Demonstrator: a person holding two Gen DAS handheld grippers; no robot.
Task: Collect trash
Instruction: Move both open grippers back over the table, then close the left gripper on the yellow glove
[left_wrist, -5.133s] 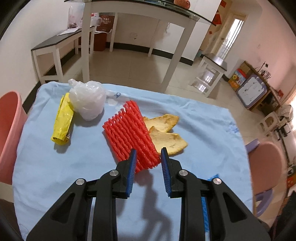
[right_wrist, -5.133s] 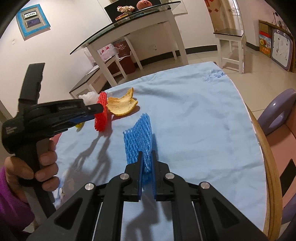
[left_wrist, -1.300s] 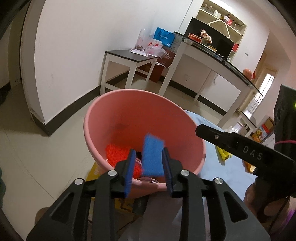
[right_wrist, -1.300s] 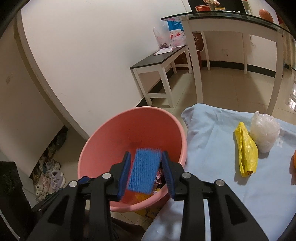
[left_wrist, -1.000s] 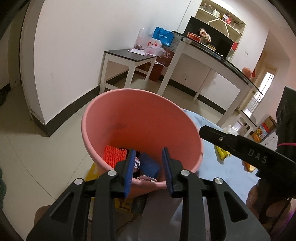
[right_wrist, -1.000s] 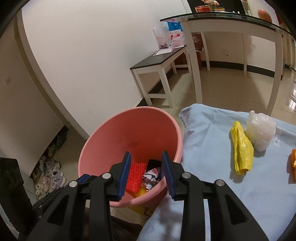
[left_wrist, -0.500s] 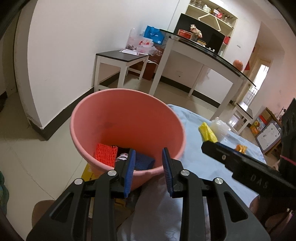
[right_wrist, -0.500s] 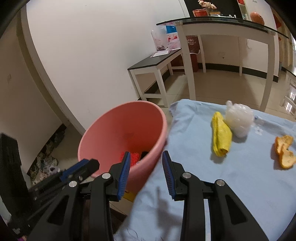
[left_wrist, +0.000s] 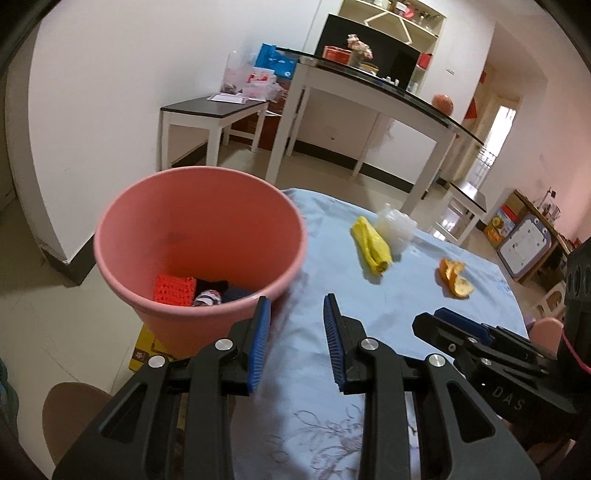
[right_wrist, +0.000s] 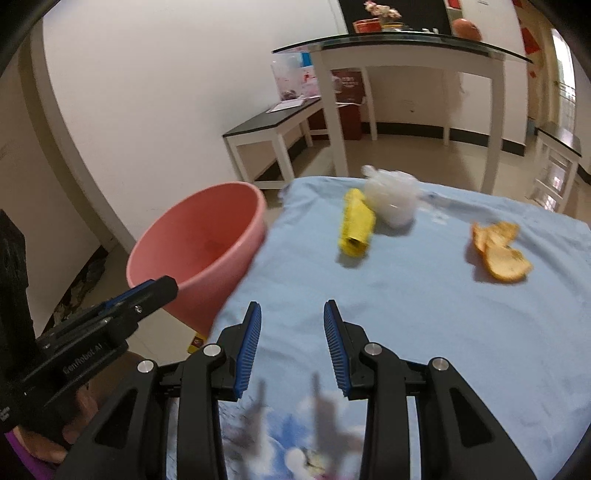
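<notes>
Swung away from the bucket since a second ago: then aimed straight down into its mouth, now turned toward the tabletop, with the blue foam net gone from between the right jaws and lying inside. Left gripper (left_wrist: 295, 334) open at a moderate gap, nothing between the blue pads, hovering over the near edge of the light blue tablecloth (left_wrist: 406, 295). Right gripper (right_wrist: 291, 339) likewise parted and empty, above the printed part of the cloth. Pink bucket (left_wrist: 110, 236) just beside the table's left edge, lower than the tabletop; inside it a red foam net (left_wrist: 173, 290), a bit of crumpled patterned scrap (left_wrist: 207, 297) and a dark blue piece (left_wrist: 240, 293) at the near wall, half hidden by the rim. Left on the cloth: a yellow plastic bag (left_wrist: 371, 245) rolled lengthwise, touching a crumpled clear plastic bag (left_wrist: 395, 227) on its far right side; well apart to the right, orange peel (left_wrist: 454, 277) in curled pieces. Same three seen from the right wrist: yellow roll (right_wrist: 356, 225), clear bag (right_wrist: 391, 199), peel (right_wrist: 498, 251), all somewhat blurred. Beyond, a white side table (left_wrist: 210, 114) with a dark top against the wall, and a taller glass-topped table (left_wrist: 388, 96).
</notes>
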